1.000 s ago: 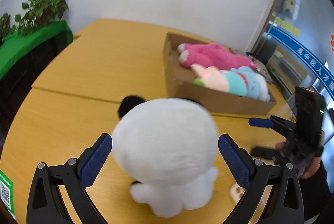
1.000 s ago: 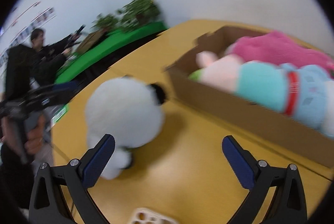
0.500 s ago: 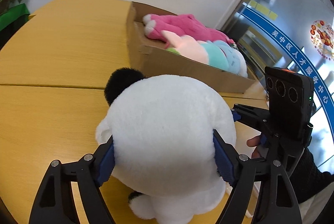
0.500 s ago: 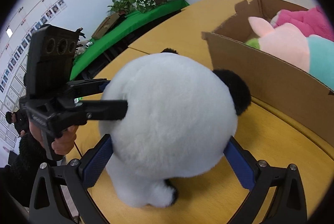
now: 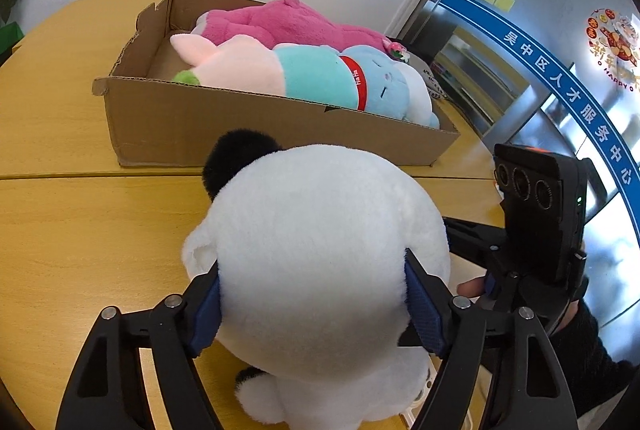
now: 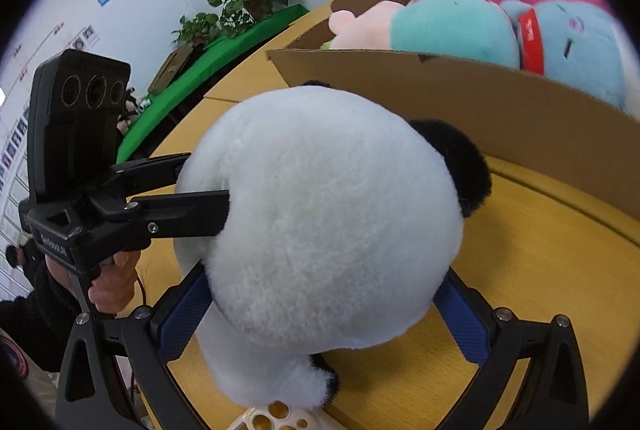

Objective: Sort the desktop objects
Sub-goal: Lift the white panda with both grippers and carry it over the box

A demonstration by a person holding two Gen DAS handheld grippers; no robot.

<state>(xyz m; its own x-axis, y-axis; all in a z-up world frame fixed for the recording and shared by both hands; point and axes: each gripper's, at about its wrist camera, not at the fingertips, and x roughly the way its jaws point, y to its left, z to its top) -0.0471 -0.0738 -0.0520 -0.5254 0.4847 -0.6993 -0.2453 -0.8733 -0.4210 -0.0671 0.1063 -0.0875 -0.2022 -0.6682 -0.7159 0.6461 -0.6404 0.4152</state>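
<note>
A white plush panda with black ears [image 5: 320, 262] stands on the yellow wooden table [image 5: 80, 222], its back to both cameras. My left gripper [image 5: 316, 304] is shut on the panda's head, blue pads pressed into both sides. My right gripper [image 6: 320, 314] is shut on the same head [image 6: 328, 222] from the other side. A cardboard box [image 5: 256, 129] behind the panda holds a pink plush [image 5: 288, 21] and a pink, teal and blue plush [image 5: 312, 77]. The box also shows in the right wrist view [image 6: 480, 109].
A cream perforated object [image 6: 272, 416] lies on the table under the panda. Potted plants on a green-covered bench [image 6: 240, 5] stand along the wall. Glass doors with a blue banner [image 5: 560, 77] are to the right.
Both grippers closed in around the panda and squeezed its head. The panda now sits nearer the cardboard box in both views.
</note>
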